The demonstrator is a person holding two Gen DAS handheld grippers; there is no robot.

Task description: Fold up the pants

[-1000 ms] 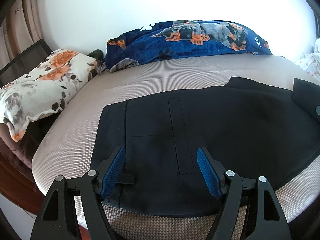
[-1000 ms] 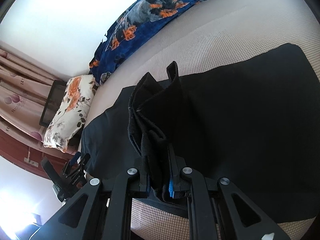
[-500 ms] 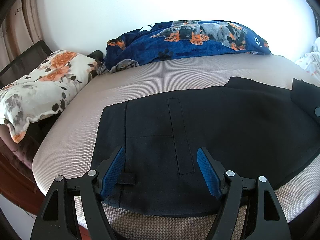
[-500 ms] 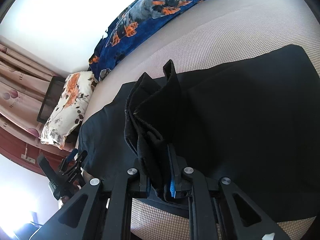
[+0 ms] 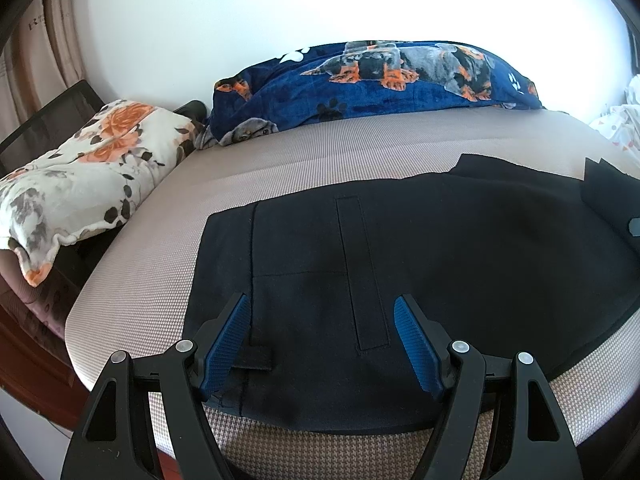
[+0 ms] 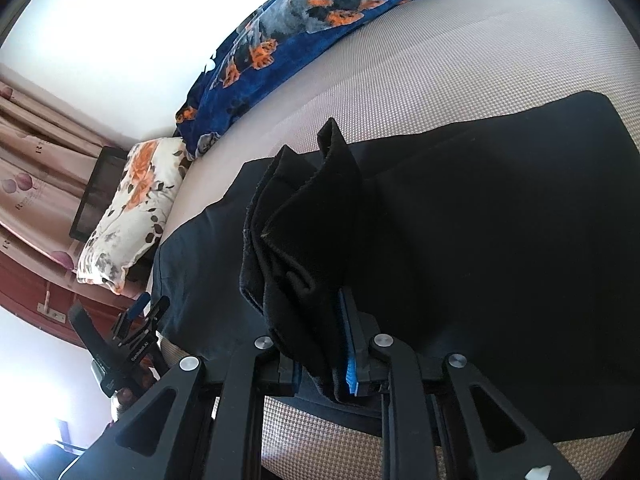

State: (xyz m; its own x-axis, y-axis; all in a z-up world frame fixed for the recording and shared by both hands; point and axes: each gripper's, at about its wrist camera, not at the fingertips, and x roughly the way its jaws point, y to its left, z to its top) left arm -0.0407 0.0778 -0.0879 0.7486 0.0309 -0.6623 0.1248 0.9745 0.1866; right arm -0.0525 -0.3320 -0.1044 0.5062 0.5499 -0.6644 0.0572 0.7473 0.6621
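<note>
Dark navy pants (image 5: pixel 420 252) lie flat across the beige bed, waistband end toward the left. My left gripper (image 5: pixel 322 312) is open, its blue pads hovering low over the waistband near the front edge. My right gripper (image 6: pixel 324 344) is shut on a bunched hem of the pants (image 6: pixel 304 216), which stands up in folds above the flat fabric (image 6: pixel 500 220). The left gripper also shows in the right wrist view (image 6: pixel 140 316) at the bed's left front corner.
A floral pillow (image 5: pixel 80 176) lies at the bed's left edge. A blue dog-print blanket (image 5: pixel 380 80) lies along the wall at the back. The beige mattress (image 5: pixel 320 152) is bare between the pants and the blanket. Curtains (image 6: pixel 36 168) hang at left.
My right gripper has carried the held hem a little leftward over the pants. The left gripper has barely moved.
</note>
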